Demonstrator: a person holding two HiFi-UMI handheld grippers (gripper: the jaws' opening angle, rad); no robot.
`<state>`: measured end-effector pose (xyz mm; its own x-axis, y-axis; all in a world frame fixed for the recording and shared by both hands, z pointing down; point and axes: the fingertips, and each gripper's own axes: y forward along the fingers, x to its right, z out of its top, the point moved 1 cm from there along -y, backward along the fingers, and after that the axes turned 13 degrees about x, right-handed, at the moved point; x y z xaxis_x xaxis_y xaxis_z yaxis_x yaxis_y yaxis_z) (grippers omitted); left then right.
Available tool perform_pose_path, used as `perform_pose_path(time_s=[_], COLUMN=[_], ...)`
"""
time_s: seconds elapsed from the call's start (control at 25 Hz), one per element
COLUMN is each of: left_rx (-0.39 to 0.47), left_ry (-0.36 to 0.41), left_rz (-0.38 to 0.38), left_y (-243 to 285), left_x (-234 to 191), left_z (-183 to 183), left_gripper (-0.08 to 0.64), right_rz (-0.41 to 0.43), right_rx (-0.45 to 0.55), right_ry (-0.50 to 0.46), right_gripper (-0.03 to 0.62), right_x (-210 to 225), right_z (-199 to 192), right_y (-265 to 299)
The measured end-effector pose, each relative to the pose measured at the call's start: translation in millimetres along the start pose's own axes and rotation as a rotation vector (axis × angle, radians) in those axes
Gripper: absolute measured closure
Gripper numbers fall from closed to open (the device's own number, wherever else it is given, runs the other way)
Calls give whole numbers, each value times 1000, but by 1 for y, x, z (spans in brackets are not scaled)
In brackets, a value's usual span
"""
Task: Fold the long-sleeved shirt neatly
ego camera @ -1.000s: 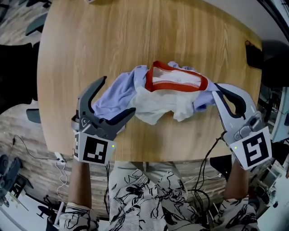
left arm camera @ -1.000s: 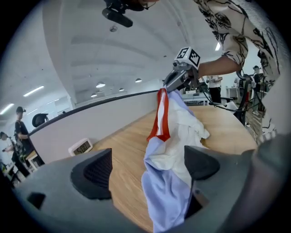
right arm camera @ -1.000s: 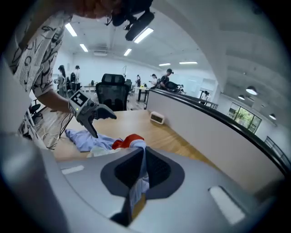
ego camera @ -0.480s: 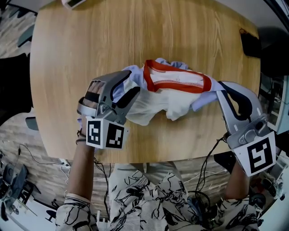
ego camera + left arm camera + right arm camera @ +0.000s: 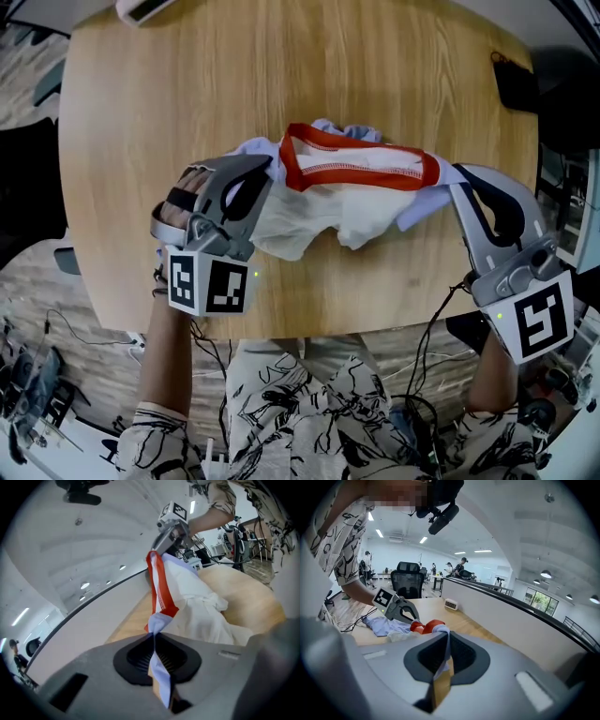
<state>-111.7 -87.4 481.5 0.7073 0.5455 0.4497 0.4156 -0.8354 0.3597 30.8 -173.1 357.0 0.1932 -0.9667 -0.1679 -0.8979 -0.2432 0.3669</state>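
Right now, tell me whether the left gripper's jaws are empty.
No, the left gripper has just closed its jaws on a lavender fold of the shirt.

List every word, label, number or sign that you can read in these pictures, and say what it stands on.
No readable words or numbers anywhere.
Left cube: black-and-white marker pattern, no letters.
Right cube: the same.
Small white box: front too small to read.
Shirt: no print visible.
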Motion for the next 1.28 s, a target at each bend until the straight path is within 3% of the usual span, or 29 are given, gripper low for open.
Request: perform_pose_path(time_s=[0.16,0.48,0.68,0.88,1.16,1.28], left_rx=[32,27,70,132,175,199], left_ry=[-113,-172,-58,32,117,133], left_rz=[37,106,184,234,301,342], left_y=[-30,-101,-126,-146,-164,-167], left_x=[-27,-86,-131,-196,-204,-229], left_z=[24,93,161,244,294,336], left_gripper=[541,540,540,540,540,540], right_rz=[-28,-72,-131,-187,-248,-259], right_rx=[28,151,240,316,389,409], right_ry=[-1,-26,-114,-197,-295,-336], right_gripper=[575,575,575,575,575,575], right_x=[6,8,31,69,73,94], right_z=[2,59,121,215,261,298], right_y=[-4,-19,-46,-76,-118,-139])
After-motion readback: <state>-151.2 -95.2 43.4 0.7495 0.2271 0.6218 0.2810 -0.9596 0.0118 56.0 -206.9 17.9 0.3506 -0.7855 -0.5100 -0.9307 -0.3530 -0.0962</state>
